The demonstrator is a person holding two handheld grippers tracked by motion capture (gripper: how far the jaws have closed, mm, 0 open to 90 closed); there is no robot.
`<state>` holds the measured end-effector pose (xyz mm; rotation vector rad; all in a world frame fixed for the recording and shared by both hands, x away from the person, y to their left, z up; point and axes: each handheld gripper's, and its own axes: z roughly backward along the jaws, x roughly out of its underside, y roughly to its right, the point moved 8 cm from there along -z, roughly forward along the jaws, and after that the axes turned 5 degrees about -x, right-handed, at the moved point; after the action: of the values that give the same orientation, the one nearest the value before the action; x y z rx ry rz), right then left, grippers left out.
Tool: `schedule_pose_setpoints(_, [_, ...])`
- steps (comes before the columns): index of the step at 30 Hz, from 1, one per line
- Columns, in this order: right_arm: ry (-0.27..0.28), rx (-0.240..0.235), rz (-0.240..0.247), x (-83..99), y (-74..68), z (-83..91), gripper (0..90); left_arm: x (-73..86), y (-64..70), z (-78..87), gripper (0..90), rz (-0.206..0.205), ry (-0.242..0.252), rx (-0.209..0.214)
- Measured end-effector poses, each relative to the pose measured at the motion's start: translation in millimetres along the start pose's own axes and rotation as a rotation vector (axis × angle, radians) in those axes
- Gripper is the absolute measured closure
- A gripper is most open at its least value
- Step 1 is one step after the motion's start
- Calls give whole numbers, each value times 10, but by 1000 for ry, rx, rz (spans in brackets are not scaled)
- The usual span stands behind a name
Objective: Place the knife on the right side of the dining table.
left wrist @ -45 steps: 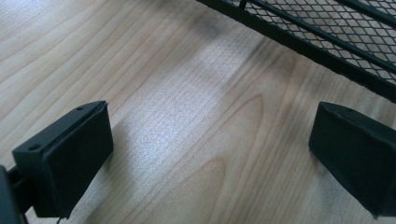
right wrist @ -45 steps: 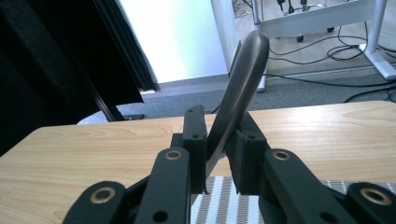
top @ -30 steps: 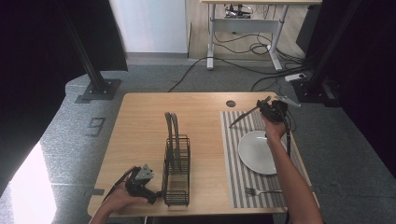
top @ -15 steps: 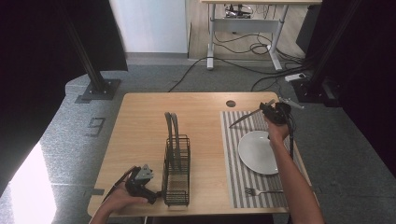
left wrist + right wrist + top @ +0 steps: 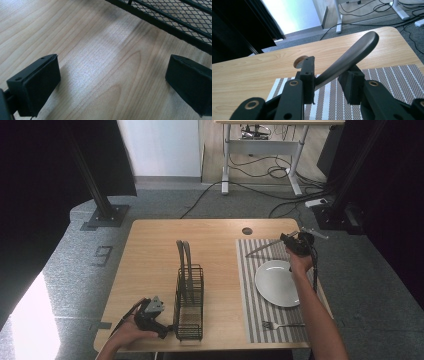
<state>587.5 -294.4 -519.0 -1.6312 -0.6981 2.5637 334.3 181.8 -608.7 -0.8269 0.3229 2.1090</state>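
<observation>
So the knife (image 5: 264, 247) is held up off the far end of the striped placemat (image 5: 247, 285), clamped in the right gripper (image 5: 294, 241). In the right gripper view the jaws are closed in on the knife (image 5: 347, 61), with the rounded end sticking up and away past them toward the far table edge. Whether that end is the handle or the blade can't be told for sure.

From above, its long axis is seen running left and slightly toward the person, pointing roughly at the middle of the table (image 5: 150, 260). The white plate (image 5: 277, 282) lies just on the near side of it, and a fork (image 5: 280, 325) is lying near the placemat's front edge.

The wire rack (image 5: 189, 302) is well to the left, so the knife would have to be carried across and turned to line up with a slot, if that's where it's headed; that's only a guess.

The left gripper (image 5: 150, 312) is parked at the near-left corner just beside the rack. Its jaws are spread wide over bare wood with nothing between them, and the rack's mesh base (image 5: 175, 15) is seen just beyond.
</observation>
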Motion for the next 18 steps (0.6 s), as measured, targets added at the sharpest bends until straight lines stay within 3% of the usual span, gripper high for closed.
schedule_pose_setpoints(4, [-14,19,13,23,19,-3,634,0,0,0,0,0,0,0])
schedule_pose_setpoints(18, [-36,19,-20,61,82,-10,624,0,0,0,0,0,0,0])
